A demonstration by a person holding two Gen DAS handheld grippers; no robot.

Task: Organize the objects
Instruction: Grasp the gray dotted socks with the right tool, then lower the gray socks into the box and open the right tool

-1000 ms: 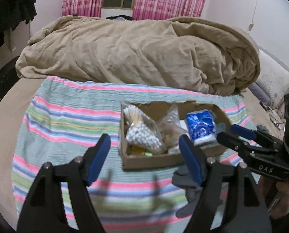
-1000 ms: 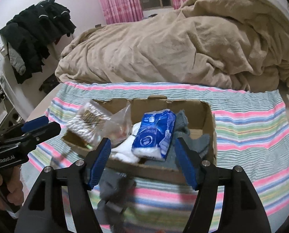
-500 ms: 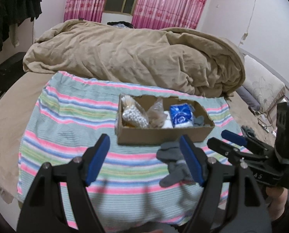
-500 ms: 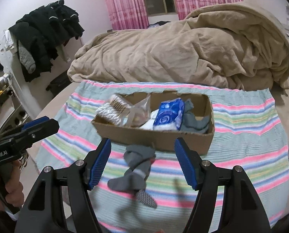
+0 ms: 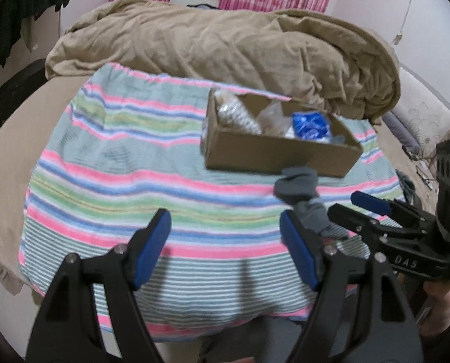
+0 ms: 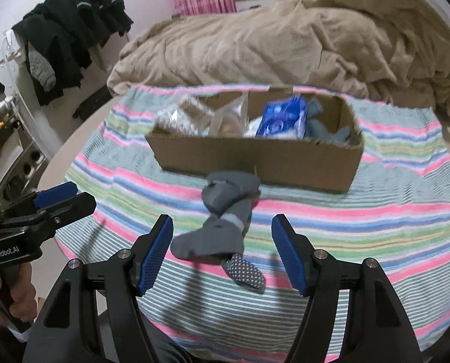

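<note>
A cardboard box [image 5: 273, 154] [image 6: 255, 157] sits on a striped towel [image 5: 134, 187] [image 6: 376, 211] on the bed. It holds a blue tissue pack [image 5: 311, 124] [image 6: 282, 119], clear bags of small items [image 5: 240, 115] [image 6: 182, 112] and grey cloth [image 6: 318, 121]. Grey socks [image 5: 303, 196] [image 6: 222, 227] lie on the towel in front of the box. My left gripper [image 5: 225, 251] is open and empty, hanging back over the towel's near edge. My right gripper [image 6: 222, 251] is open and empty, just short of the socks; it also shows in the left wrist view [image 5: 373, 211].
A rumpled tan blanket [image 5: 225, 45] [image 6: 285, 39] lies behind the box. Dark clothes [image 6: 70, 33] hang at the left wall. A pillow [image 5: 421, 121] lies at the right. The left gripper's body [image 6: 37, 217] shows in the right wrist view.
Both grippers have pulled back from the box toward the bed's near edge. The box now looks smaller and farther; the grey socks have come into full view.
</note>
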